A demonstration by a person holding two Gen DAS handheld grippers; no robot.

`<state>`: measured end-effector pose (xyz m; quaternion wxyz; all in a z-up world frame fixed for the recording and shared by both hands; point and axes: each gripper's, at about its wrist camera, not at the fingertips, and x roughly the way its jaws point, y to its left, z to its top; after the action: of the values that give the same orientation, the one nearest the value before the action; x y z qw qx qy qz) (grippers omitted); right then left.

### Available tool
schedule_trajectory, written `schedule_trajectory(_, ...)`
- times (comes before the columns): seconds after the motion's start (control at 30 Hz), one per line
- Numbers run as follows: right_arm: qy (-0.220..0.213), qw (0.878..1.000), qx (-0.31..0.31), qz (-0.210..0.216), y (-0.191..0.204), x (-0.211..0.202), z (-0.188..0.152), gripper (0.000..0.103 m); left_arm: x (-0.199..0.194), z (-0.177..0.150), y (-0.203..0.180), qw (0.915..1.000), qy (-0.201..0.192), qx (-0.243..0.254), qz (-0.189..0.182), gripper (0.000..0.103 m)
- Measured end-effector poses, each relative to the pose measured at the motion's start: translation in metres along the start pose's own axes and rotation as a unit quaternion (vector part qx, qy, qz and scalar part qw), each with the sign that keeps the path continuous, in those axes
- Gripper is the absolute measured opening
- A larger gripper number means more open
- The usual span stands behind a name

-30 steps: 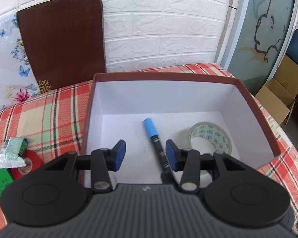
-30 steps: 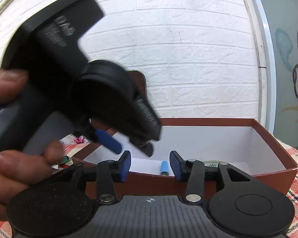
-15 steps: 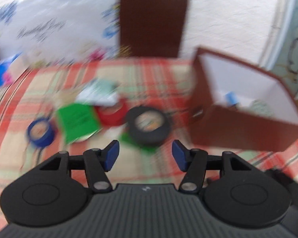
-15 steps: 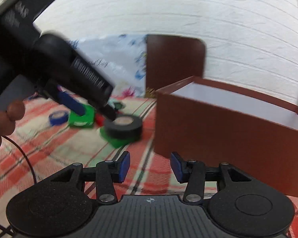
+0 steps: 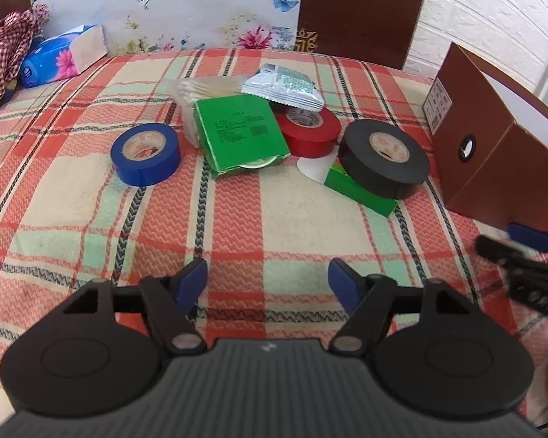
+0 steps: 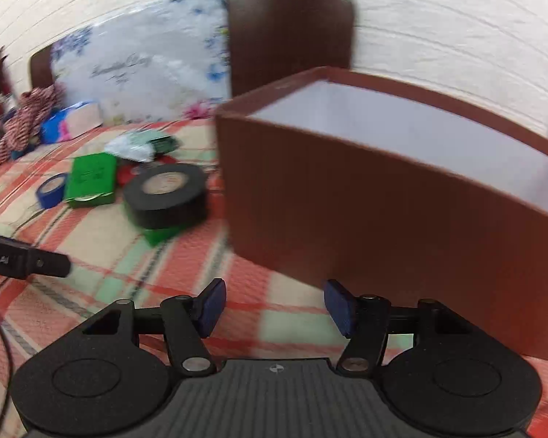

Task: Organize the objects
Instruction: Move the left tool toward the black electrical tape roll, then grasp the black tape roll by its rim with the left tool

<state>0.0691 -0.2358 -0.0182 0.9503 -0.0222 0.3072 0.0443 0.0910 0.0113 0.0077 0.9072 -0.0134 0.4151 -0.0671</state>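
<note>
While both tools hang over the plaid tablecloth [image 5: 237,219], the left gripper [image 5: 267,279] is spread wide and holds nothing, and so is the right gripper [image 6: 272,304]. Mid-frame in the left view lie the blue tape [image 5: 145,154], green box [image 5: 239,135], red tape [image 5: 312,133] and black tape [image 5: 383,158]. At the right edge stands the brown box [image 5: 493,168].

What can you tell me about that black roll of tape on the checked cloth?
The black tape roll is a wide, thick ring of matte black tape wound on a pale core with a printed label inside. It lies flat, hole up, resting partly on a green box and a white paper scrap. The red tape roll sits just to its left, the brown box to its right. Neither gripper touches it.
</note>
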Motion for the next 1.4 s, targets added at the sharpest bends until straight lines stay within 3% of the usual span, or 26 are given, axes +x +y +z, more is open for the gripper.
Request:
schedule_trajectory(0.17,-0.037,0.994,-0.001,-0.104,-0.048,-0.041,-0.019,0.061,0.006,-0.002,-0.011,0.9997,-0.006,0.022,0.008,0.088)
schedule_trajectory(0.23,-0.041,0.994,0.013,-0.103,-0.067,-0.047,-0.016,0.06,0.007,-0.002,-0.014,0.9996,-0.008,0.027,0.01,0.088)
schedule_trajectory(0.33,-0.049,0.987,0.025,-0.148,-0.087,-0.036,-0.001,0.061,0.007,0.002,-0.015,0.9998,-0.006,0.019,0.004,0.088)
schedule_trajectory(0.43,-0.044,0.985,0.032,-0.161,-0.097,-0.025,0.01,0.06,0.005,0.003,-0.013,0.9999,-0.003,0.011,-0.004,0.088)
schedule_trajectory(0.5,-0.041,0.987,0.038,-0.15,-0.091,-0.025,0.009,0.06,0.001,0.002,-0.007,1.0,-0.003,0.003,-0.006,0.087)
schedule_trajectory(0.6,-0.036,0.994,0.026,-0.099,-0.061,-0.033,-0.004,0.06,-0.002,0.002,0.007,0.9998,-0.007,-0.013,0.009,0.087)
schedule_trajectory(0.7,-0.028,1.0,-0.007,-0.006,-0.018,-0.033,-0.011,0.06,0.0,-0.001,0.022,0.9992,-0.014,-0.02,0.033,0.087)
schedule_trajectory(0.87,-0.031,0.992,-0.089,0.084,0.06,-0.005,0.012,0.059,0.004,-0.012,0.032,0.9967,-0.058,-0.003,0.057,0.092)
schedule_trajectory(1.0,-0.08,0.991,-0.089,0.064,0.085,0.021,0.043,0.08,0.003,-0.025,0.034,0.9932,-0.107,0.003,0.046,0.094)
schedule_trajectory(1.07,-0.074,0.992,-0.077,0.062,0.088,0.041,0.054,0.082,0.003,-0.024,0.037,0.993,-0.112,-0.005,0.037,0.094)
schedule_trajectory(1.2,-0.028,0.996,-0.059,0.066,0.085,0.074,0.06,0.075,0.005,-0.025,0.036,0.9925,-0.117,-0.005,0.037,0.094)
schedule_trajectory(1.27,-0.029,0.997,-0.034,0.067,0.079,0.065,0.057,0.075,0.005,-0.025,0.037,0.9924,-0.118,-0.008,0.034,0.094)
schedule_trajectory(1.4,-0.029,0.995,-0.048,0.079,0.074,0.03,0.03,0.075,0.005,-0.026,0.036,0.9924,-0.118,-0.006,0.034,0.095)
